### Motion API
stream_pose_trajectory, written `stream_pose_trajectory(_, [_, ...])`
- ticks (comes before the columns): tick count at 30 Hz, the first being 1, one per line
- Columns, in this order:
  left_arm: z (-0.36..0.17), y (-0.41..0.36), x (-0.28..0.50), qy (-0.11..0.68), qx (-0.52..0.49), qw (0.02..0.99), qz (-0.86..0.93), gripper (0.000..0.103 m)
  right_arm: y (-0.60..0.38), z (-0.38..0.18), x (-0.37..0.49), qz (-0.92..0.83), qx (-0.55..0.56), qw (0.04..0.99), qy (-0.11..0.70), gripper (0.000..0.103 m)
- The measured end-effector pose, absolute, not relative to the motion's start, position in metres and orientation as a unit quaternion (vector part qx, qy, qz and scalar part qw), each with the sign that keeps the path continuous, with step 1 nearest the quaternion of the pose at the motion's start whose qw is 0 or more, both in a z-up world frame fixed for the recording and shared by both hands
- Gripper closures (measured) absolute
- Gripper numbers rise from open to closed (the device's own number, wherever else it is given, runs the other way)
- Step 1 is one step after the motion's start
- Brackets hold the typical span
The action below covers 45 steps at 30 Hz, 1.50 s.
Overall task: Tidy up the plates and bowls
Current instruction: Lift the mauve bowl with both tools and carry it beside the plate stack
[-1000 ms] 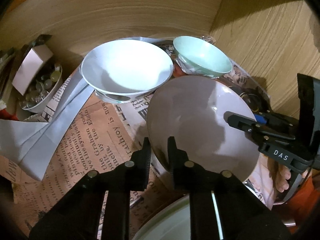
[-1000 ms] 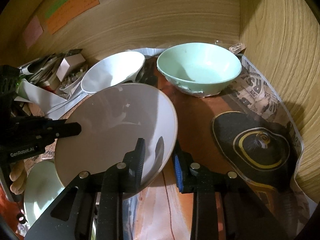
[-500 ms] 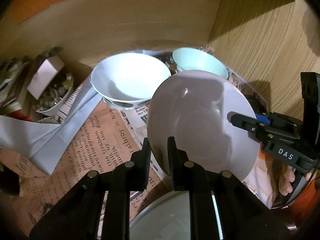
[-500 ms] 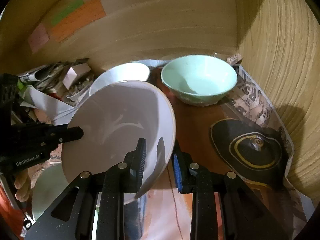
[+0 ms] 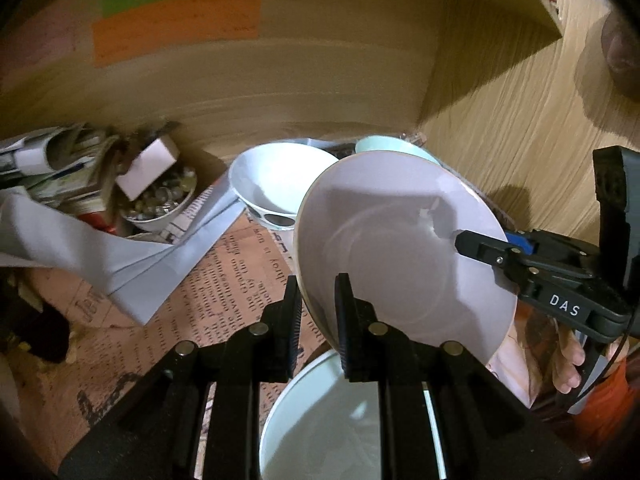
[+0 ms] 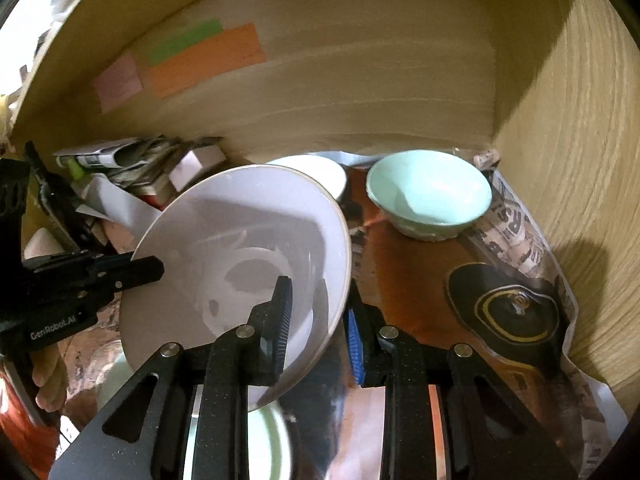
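Observation:
A large white bowl [image 5: 400, 248] hangs tilted above the newspaper-lined shelf floor, held from two sides. My left gripper [image 5: 318, 320] is shut on its near-left rim, one finger inside and one outside. My right gripper [image 6: 320, 328] is shut on the opposite rim, its blue pad against the outer wall. Each wrist view shows the other gripper on the bowl's far side: right gripper [image 5: 480, 242], left gripper [image 6: 152, 270]. A second white bowl [image 5: 276, 184] and a mint-green bowl [image 6: 428, 200] stand at the back. A pale green dish [image 5: 340, 420] lies below the held bowl.
Wooden walls close the back and the right side [image 6: 580, 160]. A black lid with a gold ring [image 6: 512, 308] lies on newspaper at right. At left sit a small bowl of glassy bits [image 5: 160, 204], a white box, folded papers and a grey sheet [image 5: 120, 256].
Both grippers have raised the white bowl and drawn it back. The back bowls look smaller and lower, and coloured notes on the back wall have come into the left wrist view.

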State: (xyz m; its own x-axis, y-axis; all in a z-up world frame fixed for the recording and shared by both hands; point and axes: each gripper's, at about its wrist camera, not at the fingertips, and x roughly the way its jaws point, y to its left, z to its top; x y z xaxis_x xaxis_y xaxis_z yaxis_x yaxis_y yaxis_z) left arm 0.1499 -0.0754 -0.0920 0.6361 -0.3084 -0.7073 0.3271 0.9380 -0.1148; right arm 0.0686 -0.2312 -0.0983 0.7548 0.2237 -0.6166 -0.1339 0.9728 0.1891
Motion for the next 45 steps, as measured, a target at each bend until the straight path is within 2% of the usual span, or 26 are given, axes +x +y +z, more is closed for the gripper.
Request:
stream_pose_trajectory(23, [-0.080,0.003,0.067,0.334,-0.036,0.938,-0.089,0.088,-0.143,-0.088,0.050,0.183,0.029,0.928,0.324,0.080])
stream_pose_trajectory(45, [-0.109,0.092,-0.006,0.338,-0.077,0.938,-0.010,0.088,-0.048,-0.114,0.038,0.260,-0.022,0.894,0.363,0.080])
